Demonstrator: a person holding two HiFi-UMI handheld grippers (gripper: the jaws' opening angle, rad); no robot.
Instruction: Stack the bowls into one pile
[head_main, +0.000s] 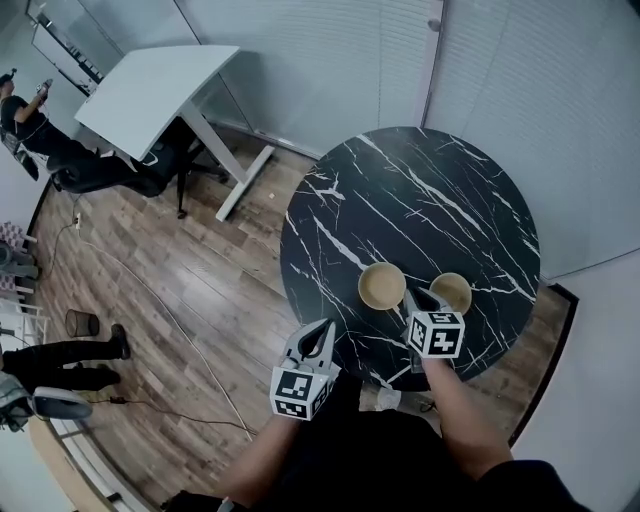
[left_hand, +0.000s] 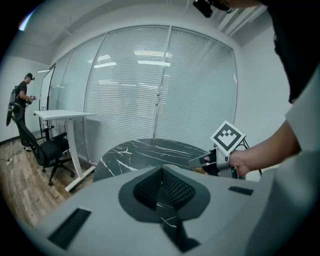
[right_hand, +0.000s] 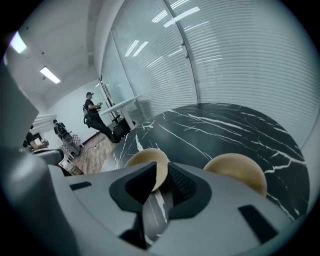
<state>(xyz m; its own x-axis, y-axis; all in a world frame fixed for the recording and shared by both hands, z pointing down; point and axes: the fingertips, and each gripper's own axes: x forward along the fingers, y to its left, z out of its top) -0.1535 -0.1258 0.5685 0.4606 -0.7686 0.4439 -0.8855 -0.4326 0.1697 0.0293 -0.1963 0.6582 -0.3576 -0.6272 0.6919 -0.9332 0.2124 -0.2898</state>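
Note:
Two tan bowls stand apart and upright on the round black marble table (head_main: 420, 190): the left bowl (head_main: 381, 286) and a smaller-looking right bowl (head_main: 451, 292). My right gripper (head_main: 420, 298) hovers low at their near side, pointing into the space between them. It is open, and in the right gripper view the left bowl (right_hand: 150, 160) shows just beyond its jaw gap (right_hand: 162, 175) with the right bowl (right_hand: 235, 170) off to the side. My left gripper (head_main: 324, 325) is over the table's near-left edge, away from both bowls. Its tips (left_hand: 162, 172) meet with nothing held.
A white desk (head_main: 150, 90) and a black office chair (head_main: 165, 160) stand on the wood floor at the far left. People (head_main: 40, 130) are near the left wall. A cable (head_main: 150, 290) runs across the floor. Blinds (head_main: 330, 60) close off the back.

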